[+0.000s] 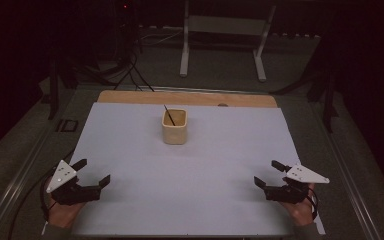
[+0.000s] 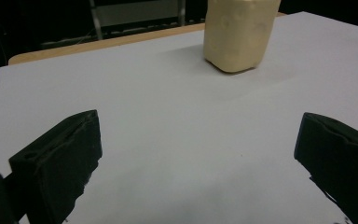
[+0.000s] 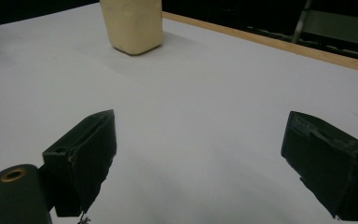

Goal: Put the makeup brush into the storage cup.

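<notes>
A cream square cup (image 1: 174, 126) stands upright on the white sheet (image 1: 190, 165) near the far middle, with a thin dark stick (image 1: 169, 115) leaning inside it. My left gripper (image 1: 91, 171) rests at the near left corner, open, nothing between its jaws. At the near right my right gripper (image 1: 269, 173) is open and empty too. The cup (image 2: 238, 32) appears far ahead in the left gripper view, beyond the left gripper (image 2: 198, 149). In the right gripper view the cup (image 3: 132, 24) sits at the upper left, well past the right gripper (image 3: 200, 149).
The sheet covers a wooden tabletop whose far edge (image 1: 187, 97) shows. A white metal frame (image 1: 225, 37) stands on the floor behind the table, with dark cables (image 1: 132, 70) at the back left. The room around is dark.
</notes>
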